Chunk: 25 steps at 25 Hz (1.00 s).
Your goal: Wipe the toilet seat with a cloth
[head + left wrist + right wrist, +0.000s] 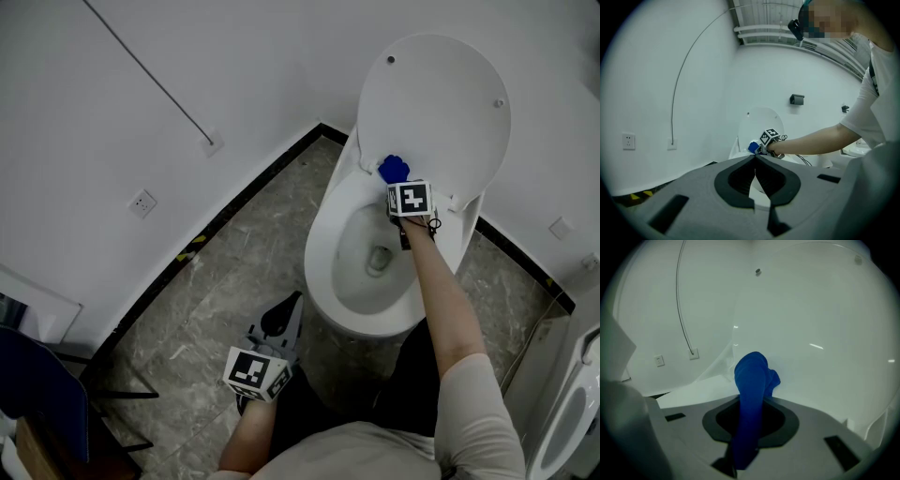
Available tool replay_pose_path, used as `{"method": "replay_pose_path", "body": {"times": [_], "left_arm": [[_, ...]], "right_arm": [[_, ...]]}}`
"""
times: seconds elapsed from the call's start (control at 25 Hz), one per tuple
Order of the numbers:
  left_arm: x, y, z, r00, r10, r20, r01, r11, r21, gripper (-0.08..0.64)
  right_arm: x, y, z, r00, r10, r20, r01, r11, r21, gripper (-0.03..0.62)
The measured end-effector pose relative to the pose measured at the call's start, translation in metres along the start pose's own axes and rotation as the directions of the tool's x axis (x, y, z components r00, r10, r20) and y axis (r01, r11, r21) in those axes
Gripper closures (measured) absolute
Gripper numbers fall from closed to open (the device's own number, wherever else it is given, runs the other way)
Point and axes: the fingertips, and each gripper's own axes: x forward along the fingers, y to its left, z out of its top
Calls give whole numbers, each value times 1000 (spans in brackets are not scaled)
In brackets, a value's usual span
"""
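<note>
A white toilet (330, 281) stands in the corner of a marble-floored (234, 272) washroom. Its lid (441, 103) is raised against the wall. From above it is unclear whether the seat ring lies on the bowl or is up with the lid.

A person reaches over the bowl with the right gripper (397, 181), its jaws clamped on a bunched blue cloth (393, 169). The cloth's free end is pressed at the back of the rim, just under the foot of the lid by the hinge. The left gripper (292, 305) hangs low over the floor, well apart from the toilet. Its jaws are closed tip to tip, with nothing between them.

The wipe appears to be under way at the rear of the rim. Done well, it probably calls for:
- keeping the cloth flat against the surface rather than letting the jaws scrape the porcelain
- following the curve round each side in overlapping passes
- holding a firm grip so that the cloth does not slip into the bowl.

In view are one toilet, one cloth, two grippers each with one marker cube, and two small bumpers on the lid's underside. There is also one wall socket (142, 202) below a thin cable (150, 75).
</note>
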Motion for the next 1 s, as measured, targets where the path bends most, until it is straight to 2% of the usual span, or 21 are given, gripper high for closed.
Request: {"method": "replay_pose_path", "body": {"times": [0.24, 0.44, 1.0], "left_arm": [[-1, -2, -3, 1000, -8, -6, 8, 1000, -3, 551], [-5, 2, -3, 1000, 1, -10, -1, 1000, 2, 551], [-26, 17, -10, 999, 34, -10, -34, 999, -13, 552]], "right_arm": [[5, 6, 3, 998, 55, -21, -55, 998, 8, 523], [10, 15, 6, 998, 66, -24, -66, 998, -1, 523], [19, 69, 11, 985, 169, -26, -169, 985, -17, 523]]}}
